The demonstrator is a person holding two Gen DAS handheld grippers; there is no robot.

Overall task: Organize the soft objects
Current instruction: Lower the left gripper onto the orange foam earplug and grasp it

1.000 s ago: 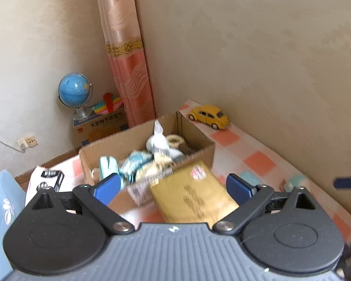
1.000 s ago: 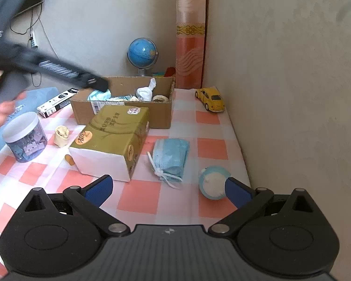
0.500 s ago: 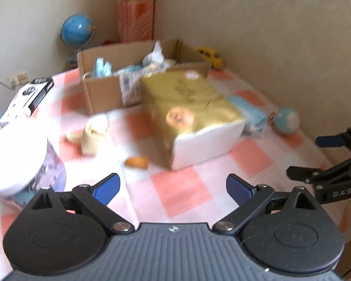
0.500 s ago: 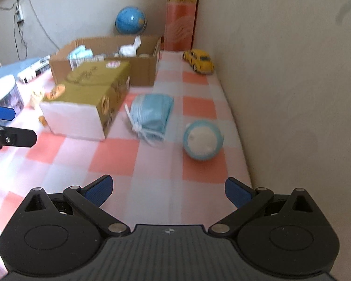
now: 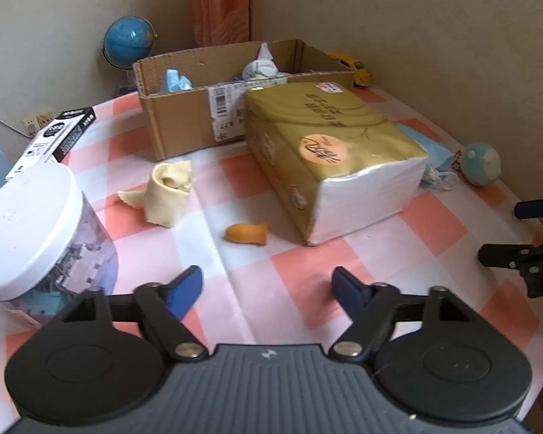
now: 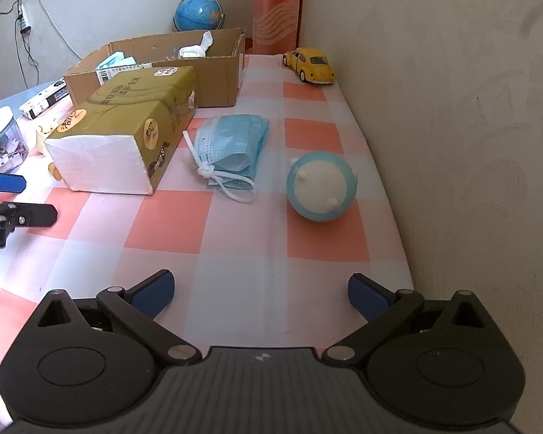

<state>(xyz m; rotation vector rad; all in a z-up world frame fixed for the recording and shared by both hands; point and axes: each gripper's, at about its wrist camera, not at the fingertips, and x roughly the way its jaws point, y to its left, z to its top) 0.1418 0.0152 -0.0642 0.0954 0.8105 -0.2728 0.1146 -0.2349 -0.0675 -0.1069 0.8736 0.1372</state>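
Lowered since a second ago, both tongs. Blue face mask [image 6: 231,152] on checked tabletop [image 6: 170,224], between tissue pack [image 6: 123,133] and round plush [image 6: 320,186], before cardboard box [image 5: 213,108]. Left tongs [image 5: 268,289] closing on nothing; right tongs [image 6: 259,294] spread, empty.

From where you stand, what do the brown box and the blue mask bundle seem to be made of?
The box: matte brown corrugated cardboard, by its raw fluted edges. The mask bundle: thin non-woven fabric, probably, by its soft pleats and dull surface.
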